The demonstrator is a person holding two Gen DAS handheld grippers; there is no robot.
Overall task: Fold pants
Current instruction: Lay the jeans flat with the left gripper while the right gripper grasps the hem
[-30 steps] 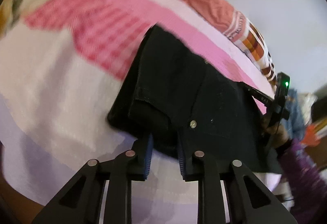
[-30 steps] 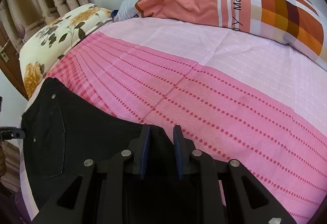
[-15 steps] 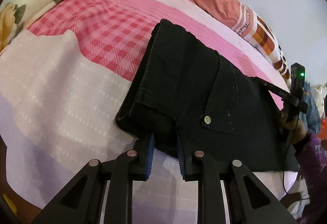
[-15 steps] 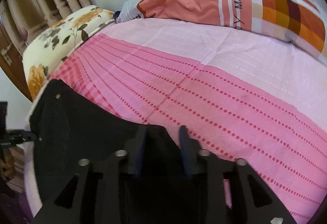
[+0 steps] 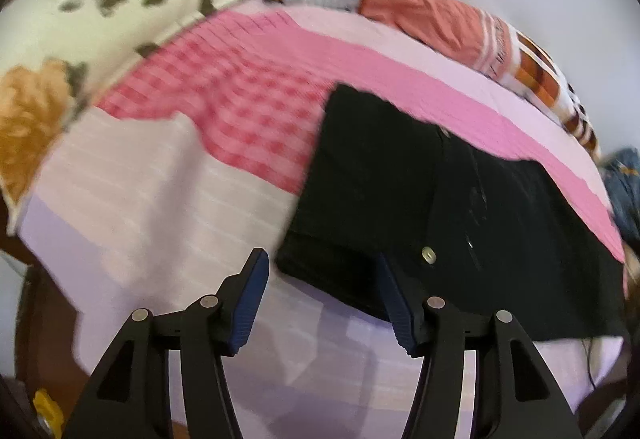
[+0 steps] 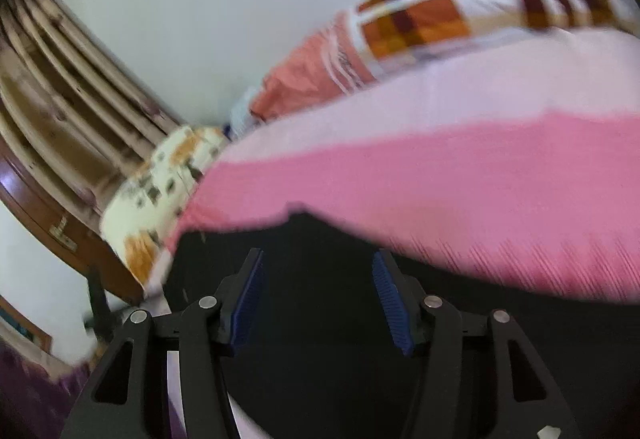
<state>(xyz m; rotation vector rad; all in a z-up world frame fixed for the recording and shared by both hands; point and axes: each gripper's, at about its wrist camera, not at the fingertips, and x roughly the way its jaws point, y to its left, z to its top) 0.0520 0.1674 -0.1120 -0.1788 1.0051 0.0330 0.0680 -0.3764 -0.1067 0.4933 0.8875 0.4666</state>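
The black pants (image 5: 420, 199) lie folded on the pink bedsheet (image 5: 160, 199), a metal button showing near their front edge. My left gripper (image 5: 320, 271) hovers at their near corner. Its jaws are opening and the blue pads stand apart from the cloth, which pokes in by the right finger. In the blurred right wrist view, my right gripper (image 6: 318, 263) hangs over the pants (image 6: 320, 359). Its jaws are opening too, with dark cloth below them and nothing pinched.
A floral pillow (image 5: 80, 19) lies at the bed's far left and an orange patterned pillow (image 5: 440, 19) along the wall. Blue denim (image 5: 624, 179) shows at the right edge. Curtains (image 6: 60, 79), a wooden bed frame (image 6: 40, 219) and a purple sleeve (image 6: 40, 399) fill the right view's left side.
Both grippers were shut on the pants' edge and have let go, jaws now wide. The right gripper swung sideways and rolled, leaving the left wrist view. The pants stay flat.
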